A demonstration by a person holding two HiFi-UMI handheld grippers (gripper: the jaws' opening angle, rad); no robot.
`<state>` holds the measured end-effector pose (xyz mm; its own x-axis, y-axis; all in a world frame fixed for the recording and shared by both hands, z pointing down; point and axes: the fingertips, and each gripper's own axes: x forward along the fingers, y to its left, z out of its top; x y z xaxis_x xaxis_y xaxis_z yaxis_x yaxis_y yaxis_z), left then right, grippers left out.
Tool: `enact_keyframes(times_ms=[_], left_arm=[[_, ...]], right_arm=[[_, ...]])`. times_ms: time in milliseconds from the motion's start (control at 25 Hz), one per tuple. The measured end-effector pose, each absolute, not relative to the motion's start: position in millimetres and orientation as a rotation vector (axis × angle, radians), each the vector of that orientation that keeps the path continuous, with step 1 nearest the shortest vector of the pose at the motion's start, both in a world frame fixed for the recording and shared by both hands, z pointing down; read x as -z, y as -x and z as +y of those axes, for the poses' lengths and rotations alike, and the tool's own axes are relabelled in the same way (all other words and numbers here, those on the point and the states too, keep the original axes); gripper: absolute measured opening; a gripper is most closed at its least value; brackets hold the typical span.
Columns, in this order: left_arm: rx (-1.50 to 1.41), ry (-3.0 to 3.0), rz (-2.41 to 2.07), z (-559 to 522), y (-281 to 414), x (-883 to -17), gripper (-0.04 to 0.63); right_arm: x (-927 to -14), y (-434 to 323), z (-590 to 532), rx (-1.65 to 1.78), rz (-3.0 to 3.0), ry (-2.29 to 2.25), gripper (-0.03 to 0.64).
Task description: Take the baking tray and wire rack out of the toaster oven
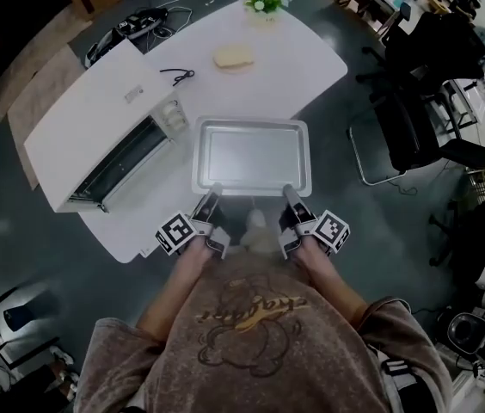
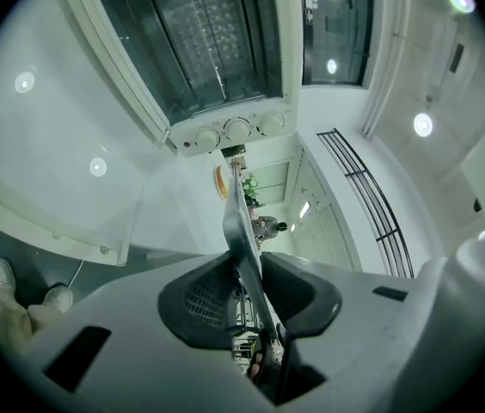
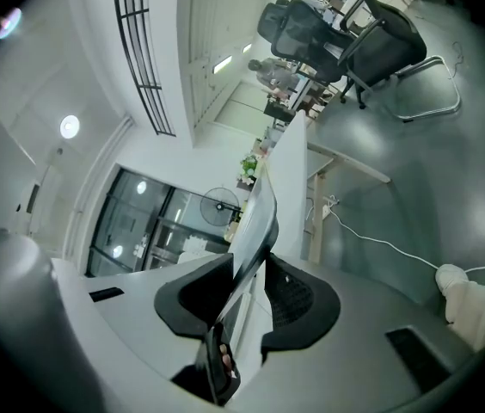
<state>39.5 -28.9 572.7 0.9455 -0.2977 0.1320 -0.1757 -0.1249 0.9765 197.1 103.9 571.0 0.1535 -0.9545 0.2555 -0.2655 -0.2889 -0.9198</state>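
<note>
Holding the baking tray point(image 1: 251, 155) level over the near middle of the white table point(image 1: 303, 58), out of the toaster oven point(image 1: 96, 123) and just to its right. Cannot tell whether resting on the tabletop or carried just above it. Showing only its own shiny metal floor inside the raised rim.

Pinching the tray's near rim with the left gripper point(image 1: 215, 189) toward the left corner and with the right gripper point(image 1: 288, 191) toward the right corner. In the left gripper view, clamped on the thin metal lip point(image 2: 236, 222), with the dark pads of that gripper point(image 2: 244, 286) pressed against both of its faces. Likewise in the right gripper view, closed on the tray's edge point(image 3: 255, 222) by that gripper point(image 3: 251, 291).

At the left of the table, the oven with its glass door dropped open toward the near side. In its dark cavity, what looks like the wire rack point(image 2: 212, 24), with three knobs beside the opening.

Farther off on the table: a pale loaf-like lump point(image 1: 234, 57), a small black item point(image 1: 178, 74) and a potted plant point(image 1: 266, 0) at the far edge.
</note>
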Motion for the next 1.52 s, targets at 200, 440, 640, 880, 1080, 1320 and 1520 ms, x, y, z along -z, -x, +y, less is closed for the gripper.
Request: enact_keyframes(times_ms=[200, 440, 640, 880, 1080, 1320, 1520], left_arm=[[0.088, -1.711, -0.369, -48, -58, -583, 0.095], [0.052, -1.71, -0.407, -76, -81, -606, 0.097], [0.031, -1.678, -0.462, -97, -98, -633, 0.103], [0.029, -1.644, -0.506, -119, -118, -651, 0.106], [0.016, -1.651, -0.522, -136, -132, -658, 0.106], [-0.036, -1.658, -0.549, -152, -147, -663, 0.106], [-0.038, -1.61, -0.568, -156, -150, -668, 0.137]], right_arm=[[-587, -215, 86, 1.221, 1.171, 1.688, 0.109], [-611, -237, 55, 1.27, 1.186, 1.655, 0.109], [-635, -261, 27, 1.295, 1.167, 1.673, 0.11], [-648, -284, 3, 1.296, 1.111, 1.676, 0.11], [-654, -296, -10, 1.295, 1.077, 1.679, 0.109], [-660, -311, -24, 1.29, 1.003, 1.691, 0.098], [-667, -313, -33, 1.292, 0.945, 1.674, 0.084]])
